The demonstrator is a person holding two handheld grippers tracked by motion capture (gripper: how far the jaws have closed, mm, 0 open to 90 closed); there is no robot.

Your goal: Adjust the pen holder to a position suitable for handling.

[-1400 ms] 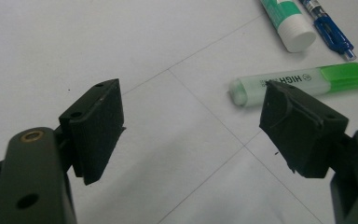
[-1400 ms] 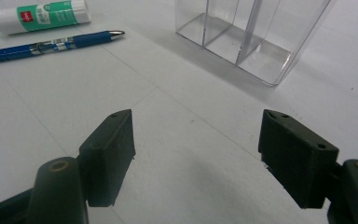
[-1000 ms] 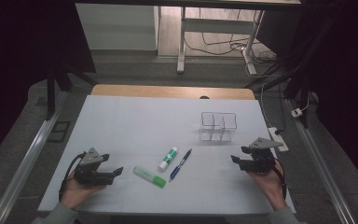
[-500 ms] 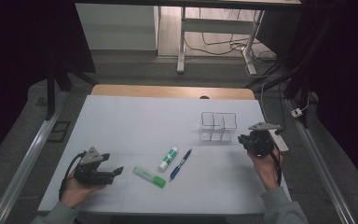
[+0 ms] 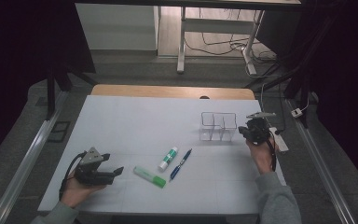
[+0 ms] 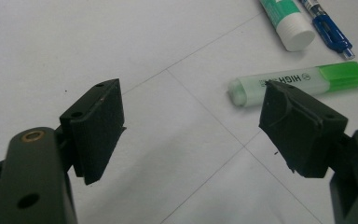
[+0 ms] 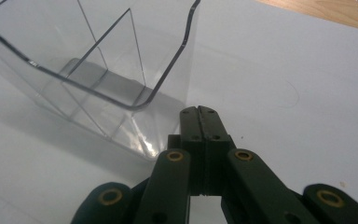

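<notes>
My right gripper (image 5: pixel 242 132) (image 7: pixel 199 112) is shut with nothing between its jaws, which have just been closing. Its tips sit just right of the near right corner of a clear divided organizer (image 5: pixel 219 126) (image 7: pixel 98 70); I cannot tell if they touch. My left gripper (image 5: pixel 113 164) (image 6: pixel 193 112) rests open and empty near the front left of the table. Just beyond its right jaw lies a green highlighter (image 5: pixel 150 177) (image 6: pixel 303 81). A white and green glue stick (image 5: pixel 168 158) (image 6: pixel 284 21) and a blue pen (image 5: pixel 180 164) (image 6: pixel 328 28) lie farther right.
A white sheet (image 5: pixel 135 121) covers the table, with a wooden strip (image 5: pixel 168 91) along the far edge. A white power strip (image 5: pixel 279 140) lies at the right edge behind my right hand. Desk legs and cables stand on the floor beyond.
My right gripper has moved away from the front edge to the organizer's right side, and its jaws have closed. The left gripper and the items on the table have stayed put.
</notes>
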